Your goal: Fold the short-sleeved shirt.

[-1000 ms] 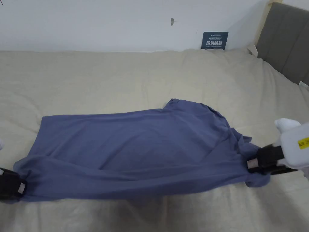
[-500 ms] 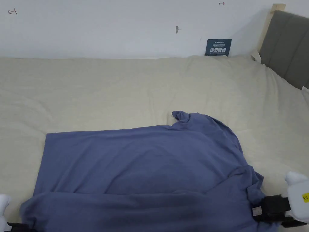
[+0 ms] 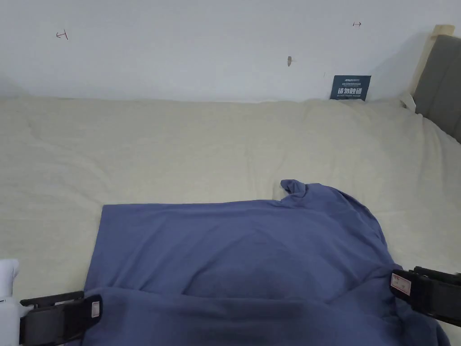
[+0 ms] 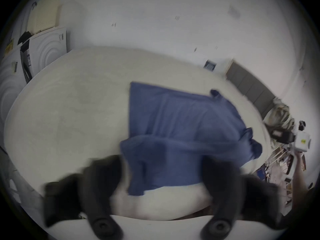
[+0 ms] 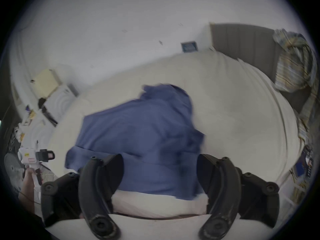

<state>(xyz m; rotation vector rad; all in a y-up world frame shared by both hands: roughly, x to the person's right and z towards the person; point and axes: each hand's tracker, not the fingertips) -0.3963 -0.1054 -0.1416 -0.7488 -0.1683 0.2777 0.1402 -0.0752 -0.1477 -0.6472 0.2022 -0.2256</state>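
At the bed's near edge, both grippers' jaws stand spread apart, released: left gripper point(image 3: 61, 319) beside the blue shirt's point(image 3: 243, 257) left end, right gripper point(image 3: 425, 297) beside its right end. Its near edge is folded over; it lies flat on the cream bed point(image 3: 202, 144).

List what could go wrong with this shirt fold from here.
1. Both the left gripper and the right gripper have their jaws open beside the blue shirt, so the folded-over near edge may settle unevenly.
2. The bunched sleeve at the far edge could leave a lump.
3. The soft bed cover may let wrinkles stay.
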